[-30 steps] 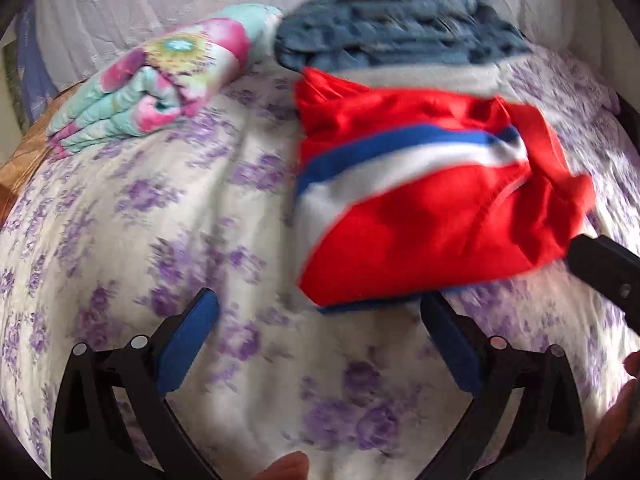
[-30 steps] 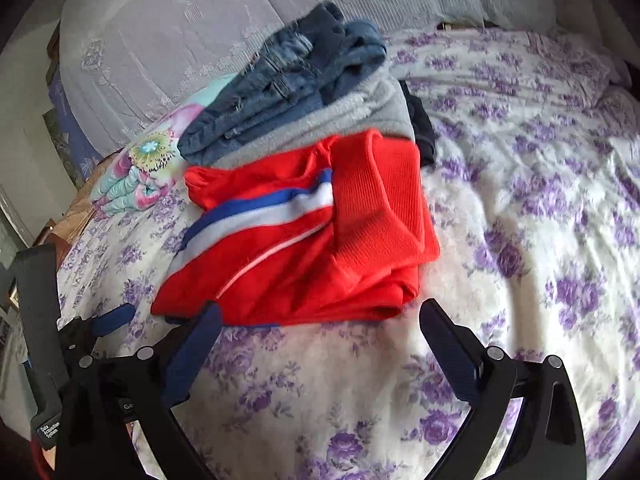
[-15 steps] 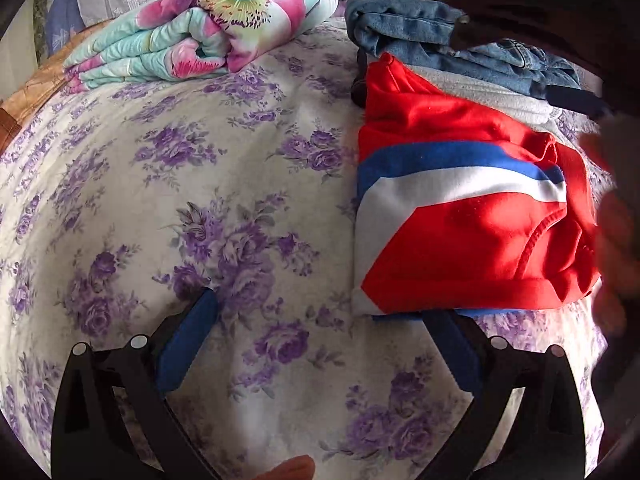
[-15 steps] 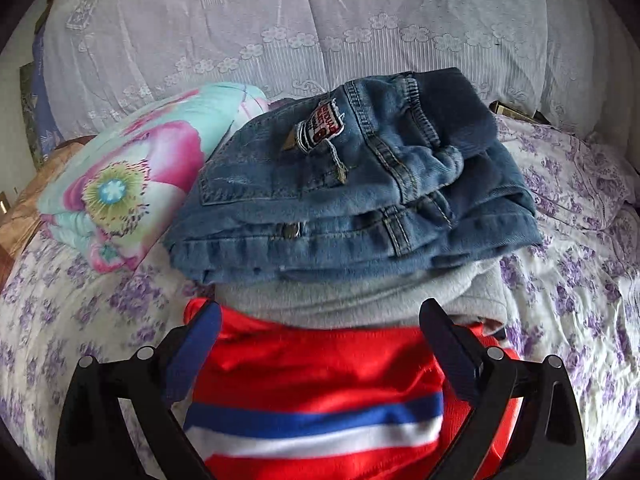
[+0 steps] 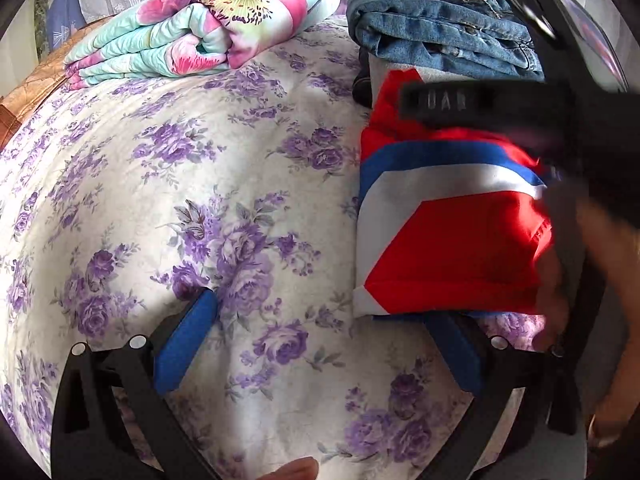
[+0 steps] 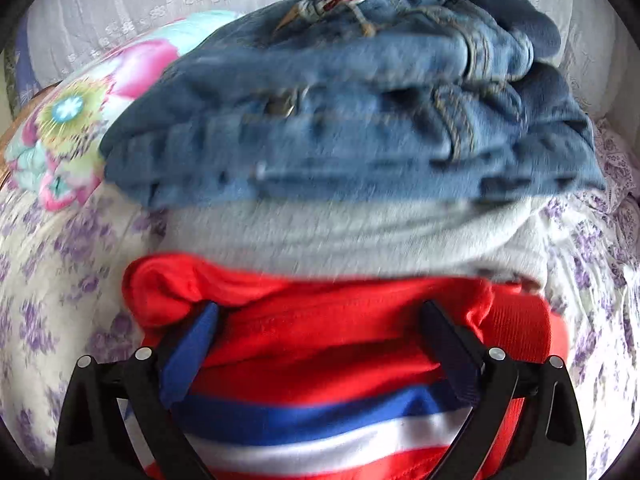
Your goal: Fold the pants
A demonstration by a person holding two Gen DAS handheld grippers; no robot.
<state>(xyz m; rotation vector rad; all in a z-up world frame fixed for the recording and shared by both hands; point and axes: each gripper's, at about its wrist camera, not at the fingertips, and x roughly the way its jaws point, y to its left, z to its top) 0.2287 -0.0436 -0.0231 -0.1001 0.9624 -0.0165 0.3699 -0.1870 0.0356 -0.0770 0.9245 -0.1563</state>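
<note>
Folded red pants [image 5: 456, 224] with a blue and white stripe lie on the floral bedspread [image 5: 200, 184] at the right of the left wrist view. My left gripper [image 5: 320, 320] is open and empty, its right finger at the pants' near edge. My right gripper [image 6: 320, 336] is open and empty, low over the red pants [image 6: 320, 344], facing a stack of folded blue jeans [image 6: 360, 112] on a grey garment [image 6: 360, 236]. The right gripper's black body [image 5: 560, 104] crosses the top right of the left wrist view, in front of the jeans [image 5: 432, 32].
A folded flowered quilt [image 5: 208, 32] lies at the back left of the bed, also seen in the right wrist view [image 6: 80, 128]. White lace pillows [image 6: 160, 0] line the headboard. The open purple-flowered bedspread lies left of the pants.
My right gripper moved forward and down over the red pants toward the jeans stack. My left gripper drew a little closer to the pants' near edge. Both stayed open.
</note>
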